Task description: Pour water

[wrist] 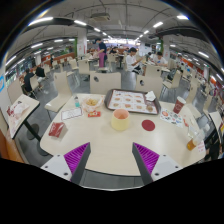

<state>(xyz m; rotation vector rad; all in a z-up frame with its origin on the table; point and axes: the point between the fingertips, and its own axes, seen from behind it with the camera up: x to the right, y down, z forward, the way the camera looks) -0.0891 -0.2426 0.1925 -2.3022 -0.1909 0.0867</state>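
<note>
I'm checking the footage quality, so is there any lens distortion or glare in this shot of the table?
Gripper view: strong fisheye bending, the table edges and ceiling lights curve outward; the lights glare bright white; the far room is small and indistinct; the open gripper and its purple pads show clearly.

Single view — rides tongs (110, 160), high, looking forward-down over table (100, 145).
</note>
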